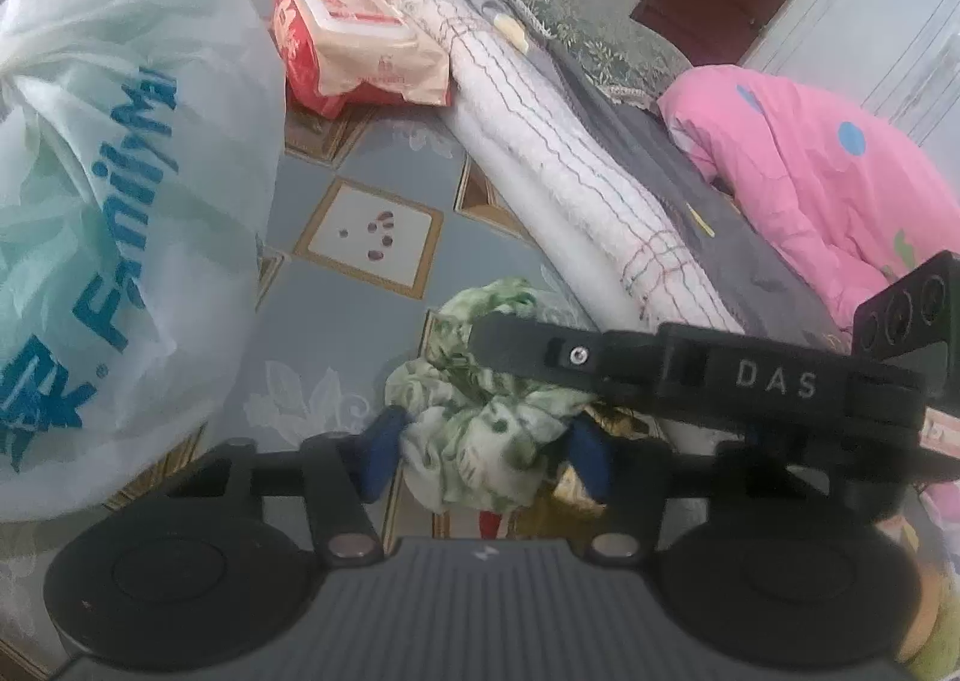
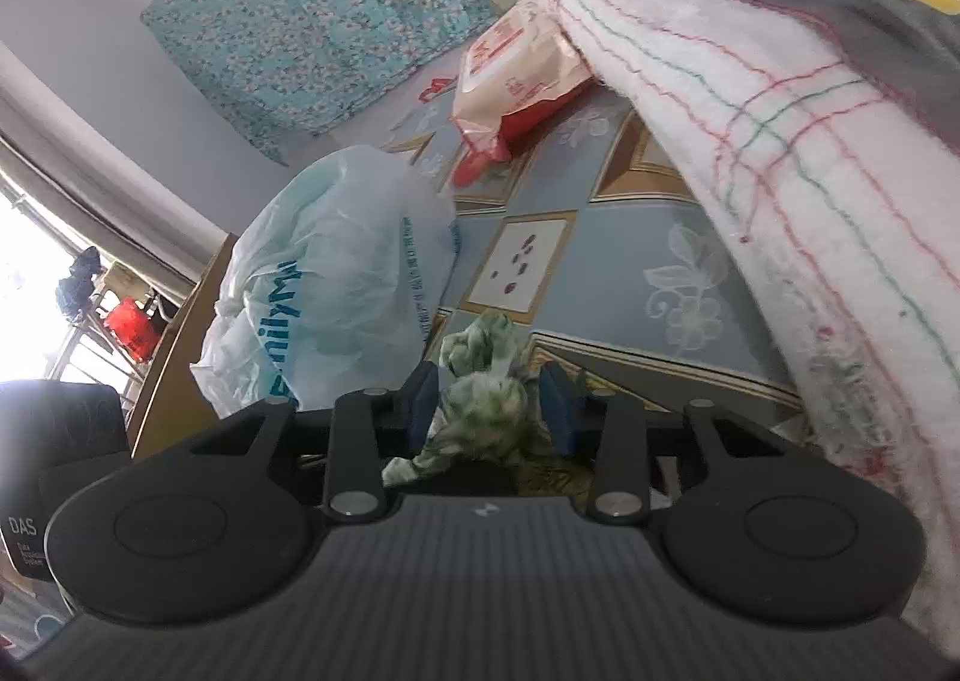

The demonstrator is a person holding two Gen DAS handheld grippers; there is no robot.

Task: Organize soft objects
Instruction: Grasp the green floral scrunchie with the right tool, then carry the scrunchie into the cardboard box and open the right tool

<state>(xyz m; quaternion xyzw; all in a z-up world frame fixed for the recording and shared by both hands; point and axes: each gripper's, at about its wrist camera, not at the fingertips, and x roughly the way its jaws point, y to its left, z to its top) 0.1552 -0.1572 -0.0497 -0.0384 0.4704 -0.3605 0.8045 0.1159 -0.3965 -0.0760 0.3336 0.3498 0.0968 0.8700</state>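
I have both grippers on the same crumpled green-and-white printed cloth (image 1: pixel 480 429), which lies bunched on the blue patterned tabletop (image 1: pixel 360 165) between the big translucent white plastic bag with blue lettering (image 1: pixel 120 201) and the rolled white quilt with coloured stitching (image 1: pixel 570 171). My left gripper (image 1: pixel 483 453) has its blue fingers (image 1: pixel 381 453) clenched on the near bundle of the cloth. My right gripper (image 2: pixel 495 408) is likewise closed around a fold of it, the fabric bulging up between the pads.

I judge this cloth light, limp and thin: it will sag, stretch and trail rather than hold shape, and a slick weave could slide out of a shallow pinch. I'd want each grip deep in a thick gather or on a hem, well apart, so it spreads when lifted. The trailing end could snag the red-and-cream tissue pack (image 1: pixel 354 51) or the bag.
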